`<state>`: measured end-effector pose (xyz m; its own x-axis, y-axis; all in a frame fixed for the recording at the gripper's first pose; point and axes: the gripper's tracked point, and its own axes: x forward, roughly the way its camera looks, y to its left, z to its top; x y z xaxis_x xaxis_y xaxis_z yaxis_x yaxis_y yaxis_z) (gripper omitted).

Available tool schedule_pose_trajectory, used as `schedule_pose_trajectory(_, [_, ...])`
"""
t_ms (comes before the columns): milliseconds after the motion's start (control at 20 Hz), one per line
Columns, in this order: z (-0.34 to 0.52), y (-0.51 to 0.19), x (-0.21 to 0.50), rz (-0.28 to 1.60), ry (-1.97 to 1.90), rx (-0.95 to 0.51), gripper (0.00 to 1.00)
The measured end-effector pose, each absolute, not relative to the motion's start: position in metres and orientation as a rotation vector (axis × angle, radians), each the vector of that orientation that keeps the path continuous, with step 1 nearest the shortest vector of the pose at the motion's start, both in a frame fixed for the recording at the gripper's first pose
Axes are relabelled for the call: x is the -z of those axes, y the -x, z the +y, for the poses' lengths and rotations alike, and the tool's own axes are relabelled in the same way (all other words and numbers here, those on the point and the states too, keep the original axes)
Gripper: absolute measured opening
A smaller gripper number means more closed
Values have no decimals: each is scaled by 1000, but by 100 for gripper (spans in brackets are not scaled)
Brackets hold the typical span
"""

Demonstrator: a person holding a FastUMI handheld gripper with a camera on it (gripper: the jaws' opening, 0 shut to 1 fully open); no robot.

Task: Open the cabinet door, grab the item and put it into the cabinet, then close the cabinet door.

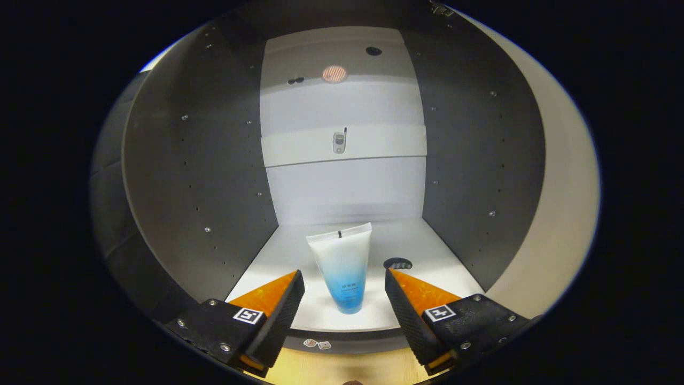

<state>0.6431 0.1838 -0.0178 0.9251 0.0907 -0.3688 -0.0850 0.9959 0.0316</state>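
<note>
The tube (pixel 342 267) stood cap-down on the bottom shelf (pixel 427 251) of the open cabinet (pixel 470 160), near the shelf's front edge, its crimped white end up and its blue end on the shelf. The gripper (pixel 344 291) faced straight into the cabinet with its fingers spread wide, one on either side of the tube and neither touching it, so the tube stood free on its own. Judging from that, the tube had been set where it belonged and let go, and placed on its flat cap so it would balance without support; closing the door seemed to be what was left of the task. A small dark round cutout (pixel 397 263) sat in the shelf just beside the tube, toward the right wall. Above the tube, an upper shelf (pixel 374 144) carried a small phone-like object (pixel 339 142), and higher again the pale back panel showed a dim reddish round spot (pixel 334 74) and a dark hole (pixel 373 51). The cabinet's side walls were dark grey with rows of peg holes, the shelves and back a pale white; below the tube's shelf, a strip of light wooden desk (pixel 331 369) showed between the fingers
</note>
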Motion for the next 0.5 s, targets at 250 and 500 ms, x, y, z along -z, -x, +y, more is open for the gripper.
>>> schedule_pose_trajectory(250, [182,-590,-14,292,-5,-94,94])
schedule_pose_trajectory(500, [174,-513,-36,169,2,-74,94])
